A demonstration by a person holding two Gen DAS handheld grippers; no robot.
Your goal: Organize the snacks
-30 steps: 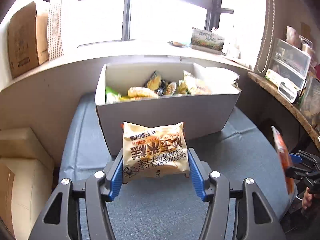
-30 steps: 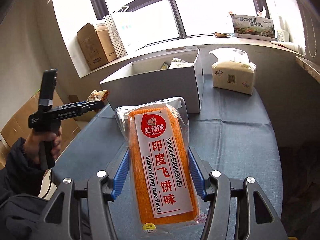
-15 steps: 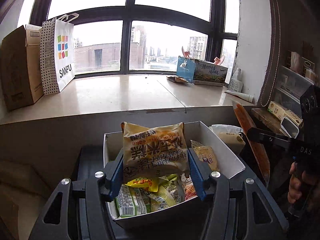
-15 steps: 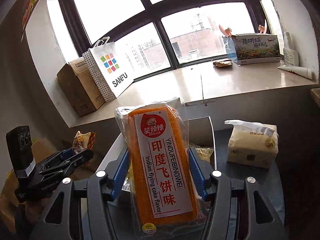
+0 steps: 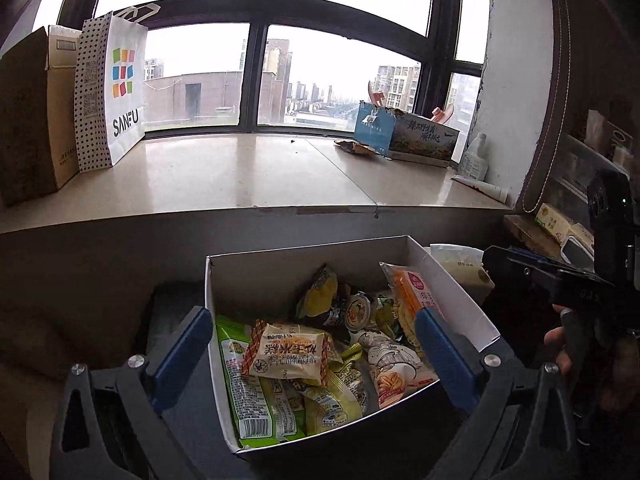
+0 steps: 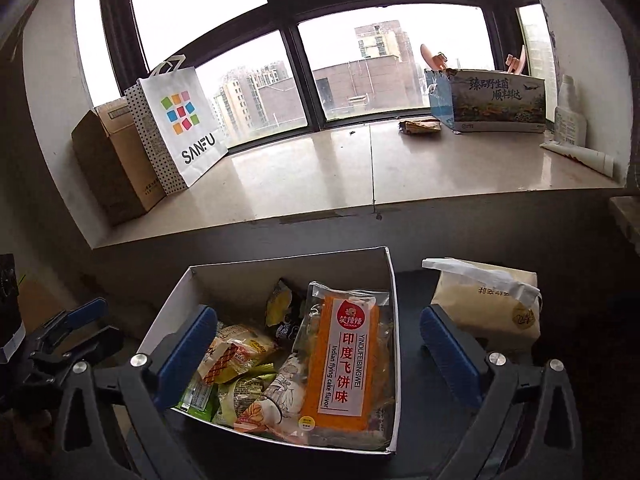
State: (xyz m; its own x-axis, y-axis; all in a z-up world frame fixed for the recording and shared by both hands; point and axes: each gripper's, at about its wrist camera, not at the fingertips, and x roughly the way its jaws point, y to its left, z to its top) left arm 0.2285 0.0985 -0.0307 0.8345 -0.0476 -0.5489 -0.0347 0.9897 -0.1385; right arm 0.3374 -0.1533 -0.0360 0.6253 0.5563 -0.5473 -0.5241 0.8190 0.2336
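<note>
Both the left hand-held gripper [image 5: 312,348] and right hand-held gripper [image 6: 318,344] are released, empty. Orange flatbread pack [image 6: 344,360] lies in the white box [image 6: 394,320] directly ahead; judged light, crinkly, brittle: grip across its narrow sides.

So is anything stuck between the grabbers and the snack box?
Nothing visible is. Both the left gripper and the right gripper are open right above the white box, and the orange packet and rice cake packet already lie inside.
</note>
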